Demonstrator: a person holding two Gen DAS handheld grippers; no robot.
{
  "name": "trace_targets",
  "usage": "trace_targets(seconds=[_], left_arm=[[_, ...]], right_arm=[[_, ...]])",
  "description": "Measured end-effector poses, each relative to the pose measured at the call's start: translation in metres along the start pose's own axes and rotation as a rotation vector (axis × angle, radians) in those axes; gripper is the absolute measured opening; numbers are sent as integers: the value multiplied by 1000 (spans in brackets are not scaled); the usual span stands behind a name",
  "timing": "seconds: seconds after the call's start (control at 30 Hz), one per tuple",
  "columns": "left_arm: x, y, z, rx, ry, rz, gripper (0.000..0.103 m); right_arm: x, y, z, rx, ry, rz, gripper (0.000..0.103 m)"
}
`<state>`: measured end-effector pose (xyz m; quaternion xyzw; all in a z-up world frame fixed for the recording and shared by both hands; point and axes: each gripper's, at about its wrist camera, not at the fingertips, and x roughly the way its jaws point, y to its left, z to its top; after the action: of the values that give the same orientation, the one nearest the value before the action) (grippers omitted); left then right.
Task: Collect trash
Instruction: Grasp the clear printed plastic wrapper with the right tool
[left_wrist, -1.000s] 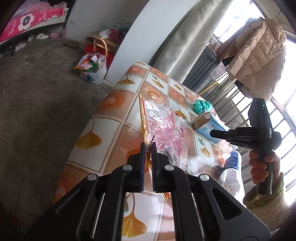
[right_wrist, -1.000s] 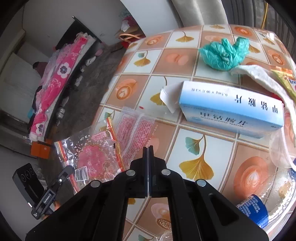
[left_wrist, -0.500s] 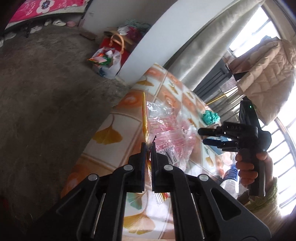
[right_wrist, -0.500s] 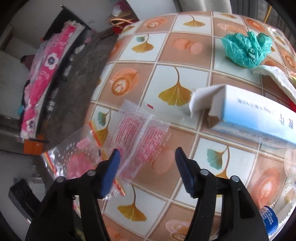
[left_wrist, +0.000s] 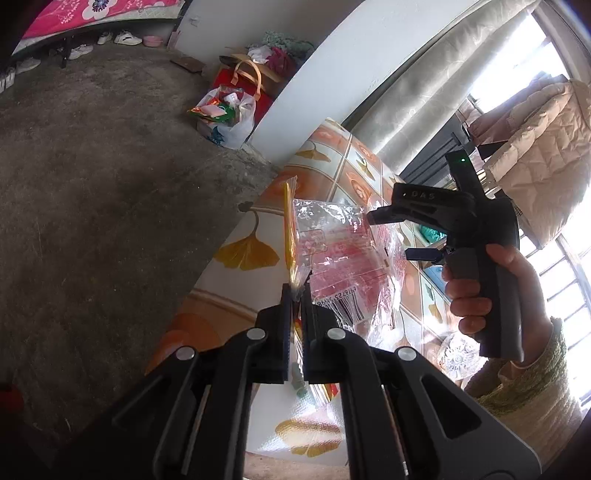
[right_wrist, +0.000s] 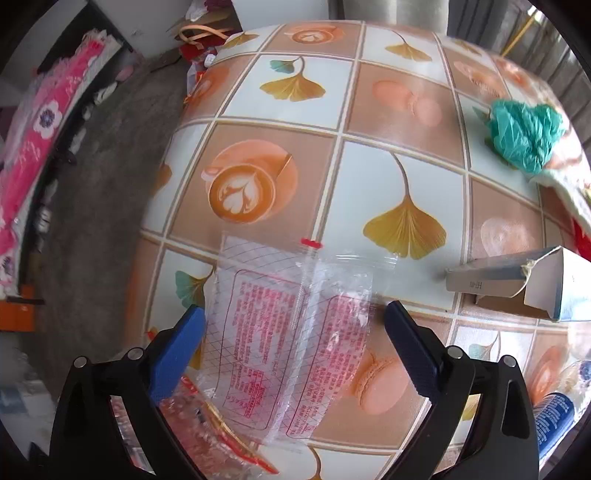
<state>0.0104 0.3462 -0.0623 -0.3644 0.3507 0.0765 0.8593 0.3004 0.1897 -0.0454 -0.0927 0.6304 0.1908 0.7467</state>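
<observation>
Beige jacket (left_wrist: 535, 162) hanging; shoes (left_wrist: 125, 38) under bed (left_wrist: 96, 14).

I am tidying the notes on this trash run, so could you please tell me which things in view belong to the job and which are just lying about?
Job in hand:
- left gripper, shut on a clear pink-printed bag
- right gripper, jaws opening over two clear sachets
- crumpled teal plastic bag
- opened blue and white medicine box

Lying about:
- beige padded coat
- bags on the floor
- tablecloth

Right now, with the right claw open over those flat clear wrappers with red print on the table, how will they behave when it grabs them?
The clear wrappers look thin and creased, so probably floppy and very light. They lie flat on the glossy table, so the right claw, jaws opening astride them, may slide them rather than pinch. They overlap, so they may separate when lifted.
</observation>
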Motion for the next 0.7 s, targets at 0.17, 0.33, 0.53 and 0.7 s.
trace_targets(seconds=[0.17,0.33,0.53,0.7], left_arm=[[-4,7,0,-11,-11,-5,3],[-16,8,0,-16,-43,-21,3],[-27,0,1,2,-79,-47,2],[-36,-18,5,38,-106,-78,2]], right_arm=[[-2,7,-11,-116,-35,-43,95],[-14,-1,-23,-137,-54,-38,73],[-22,-18,-28,-124,-47,4,34],[-36,-36,-31,-88,-53,109,16]])
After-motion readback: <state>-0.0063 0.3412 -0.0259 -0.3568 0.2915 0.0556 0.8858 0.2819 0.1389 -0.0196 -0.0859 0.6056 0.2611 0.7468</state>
